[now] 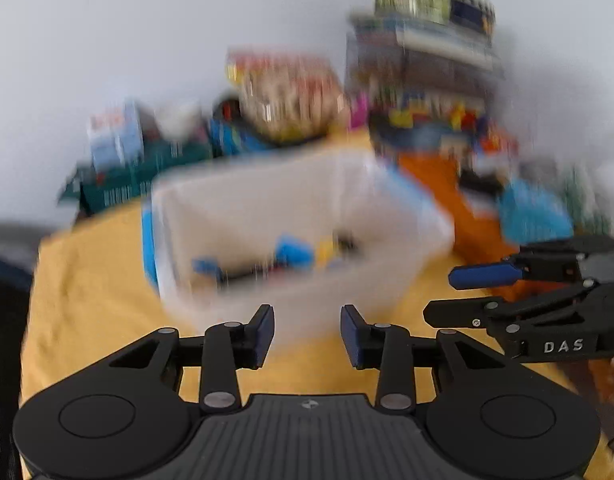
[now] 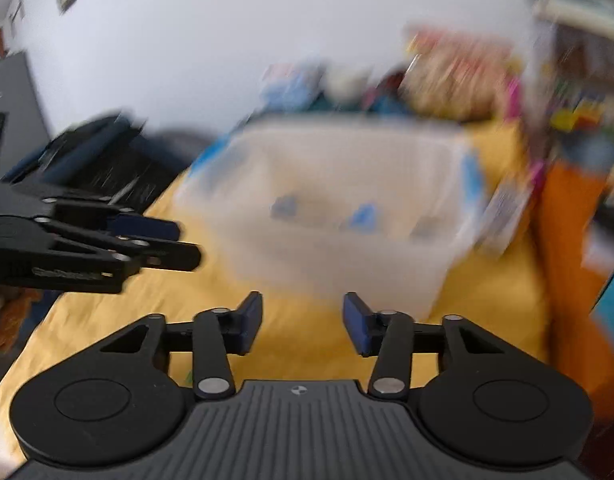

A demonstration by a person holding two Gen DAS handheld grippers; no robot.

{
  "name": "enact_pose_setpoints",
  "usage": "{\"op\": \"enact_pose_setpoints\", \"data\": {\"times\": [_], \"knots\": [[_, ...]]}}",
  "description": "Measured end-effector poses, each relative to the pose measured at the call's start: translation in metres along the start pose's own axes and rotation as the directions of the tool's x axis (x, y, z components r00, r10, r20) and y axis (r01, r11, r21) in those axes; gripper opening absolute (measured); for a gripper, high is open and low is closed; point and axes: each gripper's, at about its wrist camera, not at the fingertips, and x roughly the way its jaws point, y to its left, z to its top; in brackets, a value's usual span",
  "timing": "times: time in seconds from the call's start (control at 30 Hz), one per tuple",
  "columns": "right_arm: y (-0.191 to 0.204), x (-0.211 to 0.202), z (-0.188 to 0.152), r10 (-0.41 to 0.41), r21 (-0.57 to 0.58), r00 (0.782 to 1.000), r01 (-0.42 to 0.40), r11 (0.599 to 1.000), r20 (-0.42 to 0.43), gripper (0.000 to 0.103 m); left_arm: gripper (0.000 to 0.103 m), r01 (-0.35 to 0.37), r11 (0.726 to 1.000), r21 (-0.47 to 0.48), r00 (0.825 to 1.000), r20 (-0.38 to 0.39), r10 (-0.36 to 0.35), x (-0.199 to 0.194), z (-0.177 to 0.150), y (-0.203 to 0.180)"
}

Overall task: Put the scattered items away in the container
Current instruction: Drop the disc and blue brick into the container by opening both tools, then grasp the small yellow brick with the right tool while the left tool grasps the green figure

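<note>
Blurred view, clear plastic container (image 1: 291, 216) on yellow-covered worktop (image 1: 95, 280), small blue and yellow items (image 1: 295, 254) inside it, left gripper (image 1: 307, 334) part open and empty, right gripper (image 2: 303, 322) part open and empty, both short of the container, colourful clutter (image 1: 423, 80) behind

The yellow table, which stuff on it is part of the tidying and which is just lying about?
Part of the job:
clear container
small pieces inside it
left tool, open, empty
right tool, open, empty

Just lying about:
stack of boxes
snack bag
orange box
</note>
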Motion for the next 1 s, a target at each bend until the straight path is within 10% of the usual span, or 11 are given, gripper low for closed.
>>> {"op": "enact_pose_setpoints", "data": {"times": [0.27, 0.7, 1.0], "knots": [[0.007, 0.047, -0.035, 0.025, 0.125, 0.987, -0.005, 0.992, -0.159, 0.022, 0.039, -0.047, 0.999, -0.024, 0.994, -0.102, 0.045, 0.048, -0.057, 0.006], [0.024, 0.041, -0.069, 0.068, 0.035, 0.964, -0.061, 0.998, -0.257, 0.022, 0.038, 0.049, 0.999, 0.005, 0.98, -0.192, -0.047, 0.036, -0.104, -0.021], [0.026, 0.022, -0.064, 0.055, 0.038, 0.977, -0.048, 0.998, -0.204, 0.03, 0.038, 0.042, 0.998, 0.047, 0.998, -0.046, -0.04, 0.016, -0.072, -0.016]]}}
